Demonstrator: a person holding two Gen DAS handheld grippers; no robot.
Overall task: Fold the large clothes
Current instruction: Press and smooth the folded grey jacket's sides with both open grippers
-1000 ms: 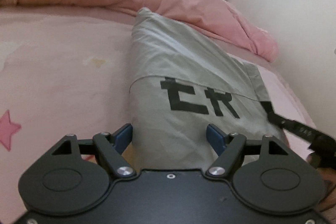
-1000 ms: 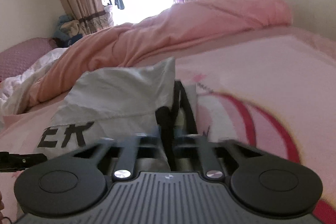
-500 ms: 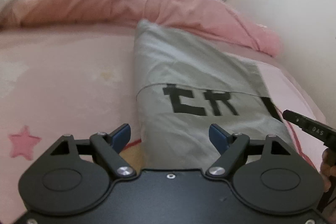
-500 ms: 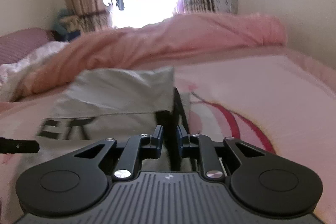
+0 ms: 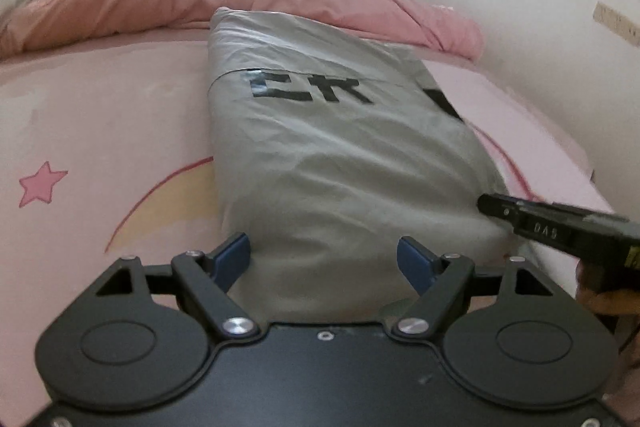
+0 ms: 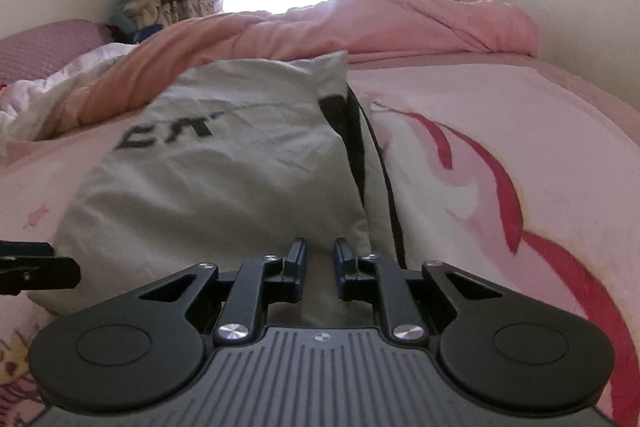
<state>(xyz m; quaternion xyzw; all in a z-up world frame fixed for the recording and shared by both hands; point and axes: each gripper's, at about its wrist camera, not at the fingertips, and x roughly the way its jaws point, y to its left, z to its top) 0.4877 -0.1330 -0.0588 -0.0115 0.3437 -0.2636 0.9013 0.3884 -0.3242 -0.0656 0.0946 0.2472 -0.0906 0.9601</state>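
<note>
One grey garment [image 5: 340, 155], folded into a long wrinkled rectangle, lies on the pink printed bedsheet [image 5: 100, 115] straight ahead of you. Its black block lettering [image 5: 308, 89] is partly cut off by the fold, so the word cannot be read. Your left gripper [image 5: 324, 255] is spread wide over the near hem, blue pads [image 5: 230, 255] clear of the cloth. Your right gripper [image 6: 320, 259] is parted a little at the near right corner, gripping nothing. A rumpled pink duvet [image 6: 360, 27] is heaped beyond.
</note>
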